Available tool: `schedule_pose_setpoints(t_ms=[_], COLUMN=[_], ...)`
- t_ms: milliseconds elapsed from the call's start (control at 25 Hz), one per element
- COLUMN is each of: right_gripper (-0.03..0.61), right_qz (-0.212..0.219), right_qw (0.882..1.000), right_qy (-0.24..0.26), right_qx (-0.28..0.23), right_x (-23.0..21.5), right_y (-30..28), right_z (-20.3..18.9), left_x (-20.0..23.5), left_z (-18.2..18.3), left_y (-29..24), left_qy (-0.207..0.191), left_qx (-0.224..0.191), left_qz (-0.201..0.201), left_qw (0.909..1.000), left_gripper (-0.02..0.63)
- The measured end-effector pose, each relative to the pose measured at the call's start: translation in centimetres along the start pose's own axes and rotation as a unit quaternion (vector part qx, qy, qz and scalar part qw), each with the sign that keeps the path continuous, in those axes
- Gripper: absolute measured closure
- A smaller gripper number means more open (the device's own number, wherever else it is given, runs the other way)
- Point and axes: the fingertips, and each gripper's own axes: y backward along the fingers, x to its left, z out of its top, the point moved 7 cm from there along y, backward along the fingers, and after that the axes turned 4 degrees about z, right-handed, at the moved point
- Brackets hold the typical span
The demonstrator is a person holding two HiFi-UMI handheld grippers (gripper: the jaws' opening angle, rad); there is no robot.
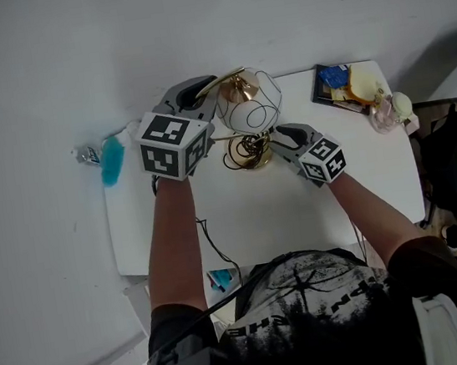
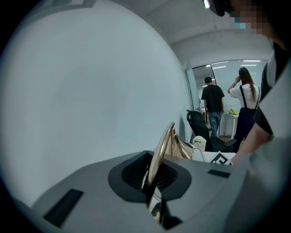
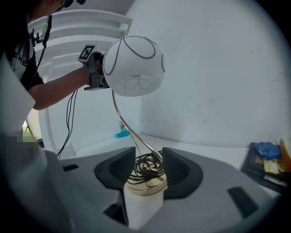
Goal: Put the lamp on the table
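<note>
Head view: the lamp (image 1: 248, 109) is over the far middle of the table (image 1: 300, 209). Both grippers hold it. The left gripper (image 1: 208, 87) has the top of the gold rod (image 1: 229, 75). The right gripper (image 1: 276, 139) has the round base (image 1: 248, 156). I cannot tell if the base touches the table. A blue fuzzy thing (image 1: 112, 158) lies at the table's left edge. A black tray (image 1: 323, 84) sits at the table's far right corner. Both are well away from the lamp.

Left gripper view: the jaws are squeezed tight on the thin gold rod (image 2: 163, 145). There is almost no gap between them.

Right gripper view: the jaws stand wide and press on both sides of the gold base (image 3: 145, 184). A black cord (image 3: 144, 166) is coiled on top of the base. The white ball shade (image 3: 133, 66) sits high above the table.

To do this well, I think both hands should come down slowly and together. The base should stay flat over the table. The top hand should steady the rod until the base sits firm, because the ball looks like it could tip the lamp.
</note>
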Motion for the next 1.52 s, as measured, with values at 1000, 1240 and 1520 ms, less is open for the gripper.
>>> schedule_pose_setpoints(t_ms=[1000, 1240, 1520], right_gripper=[0.402, 0.402, 0.463], right_qz=[0.022, 0.054, 0.081], right_qw=[0.999, 0.998, 0.993], right_qy=[0.035, 0.041, 0.08], right_qx=[0.033, -0.001, -0.023], right_x=[2.2, 3.9, 5.9], right_y=[6.5, 8.5, 12.9], right_z=[0.1, 1.9, 3.4], left_x=[-2.3, -6.9, -14.6], left_z=[0.0, -1.8, -6.6], left_y=[6.8, 8.6, 7.6], left_qy=[0.019, 0.03, 0.105], left_qx=[-0.048, -0.057, -0.06], left_qz=[0.142, 0.122, 0.061], left_qw=[0.9885, 0.9905, 0.9909], left_gripper=[0.385, 0.42, 0.578])
